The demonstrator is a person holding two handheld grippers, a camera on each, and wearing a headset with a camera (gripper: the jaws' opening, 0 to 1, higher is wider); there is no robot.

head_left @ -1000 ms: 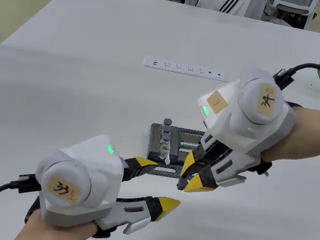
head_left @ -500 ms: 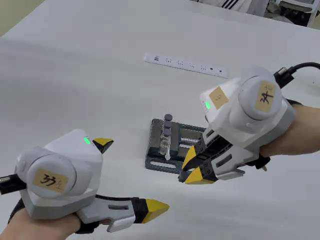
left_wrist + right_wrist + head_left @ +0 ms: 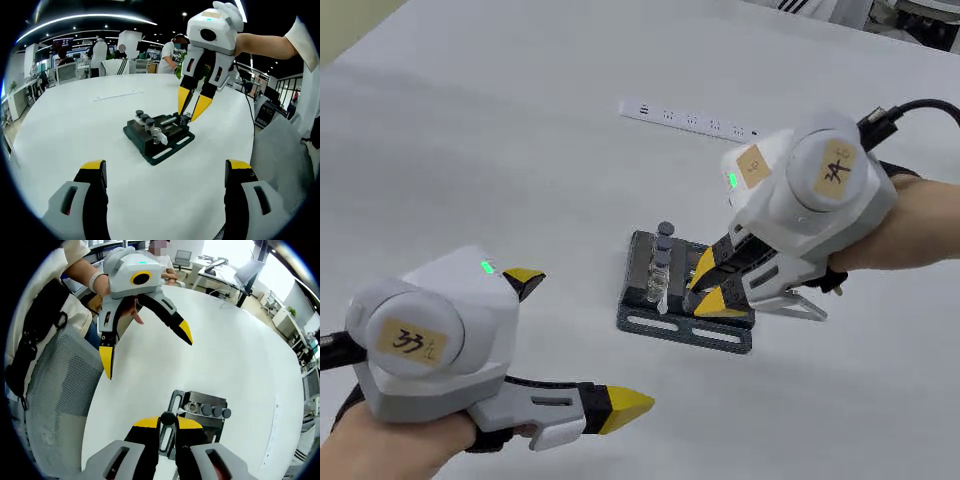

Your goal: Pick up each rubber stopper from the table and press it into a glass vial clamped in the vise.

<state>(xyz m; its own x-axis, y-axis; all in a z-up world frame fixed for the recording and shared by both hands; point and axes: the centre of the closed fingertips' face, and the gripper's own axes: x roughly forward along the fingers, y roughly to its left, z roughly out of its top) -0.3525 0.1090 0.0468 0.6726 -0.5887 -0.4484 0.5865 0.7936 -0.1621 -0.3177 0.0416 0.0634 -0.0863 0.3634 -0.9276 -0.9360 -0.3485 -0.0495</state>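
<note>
Black vise (image 3: 660, 326) (white table (image 3: 520, 150)).

Smooth, matt white table (image 3: 500, 150). On it stands a vise (image 3: 685, 330) of dark, matt metal; the vise handle (image 3: 167, 418) ends in a smooth black knob. Clear, shiny glass vials (image 3: 662, 285) carry dull dark rubber stoppers (image 3: 666, 229). The left gripper (image 3: 578, 342) and right gripper (image 3: 698, 296) have glossy white plastic shells and tan paper labels (image 3: 412, 342).

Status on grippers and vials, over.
Left gripper open, clear of vise. Right gripper shut on vise handle. Stoppered vials clamped. Power strip far off, no obstruction.
</note>
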